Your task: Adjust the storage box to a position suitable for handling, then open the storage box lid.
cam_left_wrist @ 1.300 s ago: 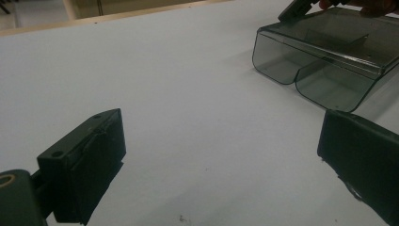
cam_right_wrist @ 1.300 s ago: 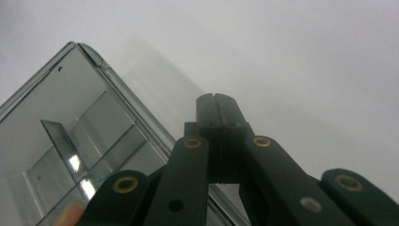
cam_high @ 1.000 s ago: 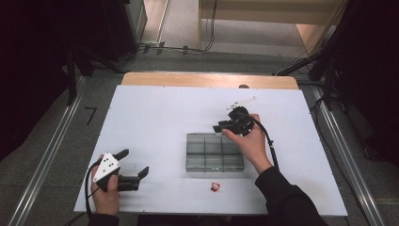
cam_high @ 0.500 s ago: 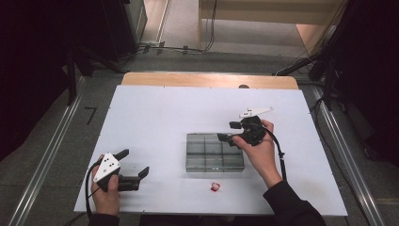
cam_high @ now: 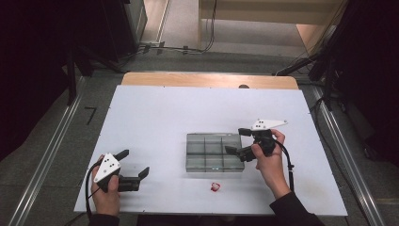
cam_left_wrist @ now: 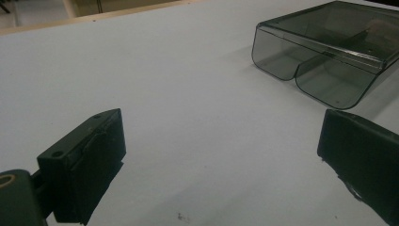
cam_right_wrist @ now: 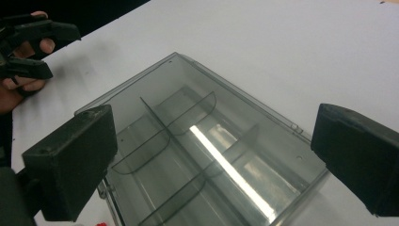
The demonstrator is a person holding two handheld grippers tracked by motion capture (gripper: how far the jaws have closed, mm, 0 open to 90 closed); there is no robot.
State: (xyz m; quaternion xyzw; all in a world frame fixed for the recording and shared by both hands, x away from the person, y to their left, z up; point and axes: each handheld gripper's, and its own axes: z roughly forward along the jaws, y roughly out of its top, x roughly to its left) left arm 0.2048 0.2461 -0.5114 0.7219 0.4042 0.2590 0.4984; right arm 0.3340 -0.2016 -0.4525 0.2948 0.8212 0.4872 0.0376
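A clear smoky-grey compartment box (cam_high: 214, 151) lies open-topped mid-table; its dividers show in the right gripper view (cam_right_wrist: 202, 155). My right gripper (cam_high: 235, 140) hovers at the box's right edge with its jaws wide apart (cam_right_wrist: 211, 160). They have just been opening, and nothing is pinched between them. My left gripper (cam_high: 135, 163) rests low at the front left, open and empty (cam_left_wrist: 221, 160), pointing toward the box (cam_left_wrist: 329, 61). A small red item (cam_high: 215, 186) lies on the table just in front of the box.
The white tabletop (cam_high: 155, 117) spreads bare to the left of and behind the box. A wooden edge strip (cam_high: 207, 80) runs along the far side. The right gripper's cable (cam_high: 288, 165) trails beside the wrist. The other hand's gripper (cam_right_wrist: 33, 47) shows far off.
The right hand has drawn back from the box's far right corner to its right side, toward the person, and its jaws have spread wider. The left hand has stayed put.
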